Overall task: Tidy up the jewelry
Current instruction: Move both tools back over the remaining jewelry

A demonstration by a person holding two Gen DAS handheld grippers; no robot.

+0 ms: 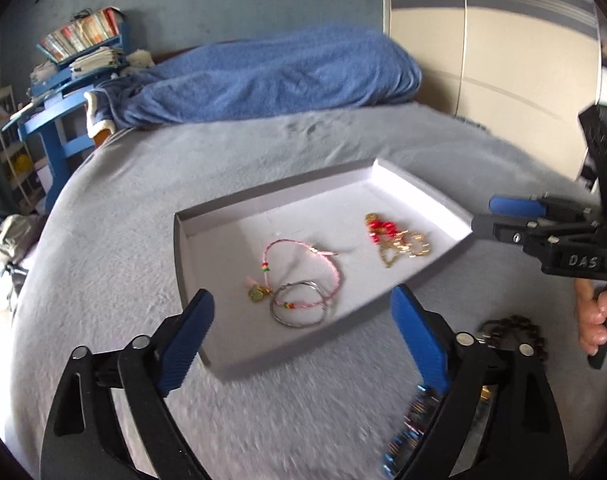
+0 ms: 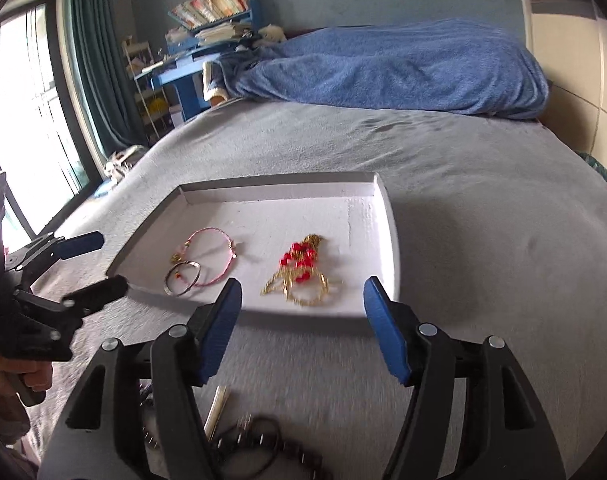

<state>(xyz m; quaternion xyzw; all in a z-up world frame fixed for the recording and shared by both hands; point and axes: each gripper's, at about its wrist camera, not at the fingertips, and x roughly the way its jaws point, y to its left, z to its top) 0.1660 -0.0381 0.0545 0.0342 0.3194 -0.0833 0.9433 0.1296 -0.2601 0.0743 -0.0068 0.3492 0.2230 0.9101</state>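
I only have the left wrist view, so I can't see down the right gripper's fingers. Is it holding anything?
Observer: No. The right gripper is open and empty, aimed at the red-beaded gold chain in the shallow white cardboard tray.
Operator: What lies on the bed beneath it?
Observer: A pale slim stick beside a dark cord loop, on the grey bedcover, outside the tray.
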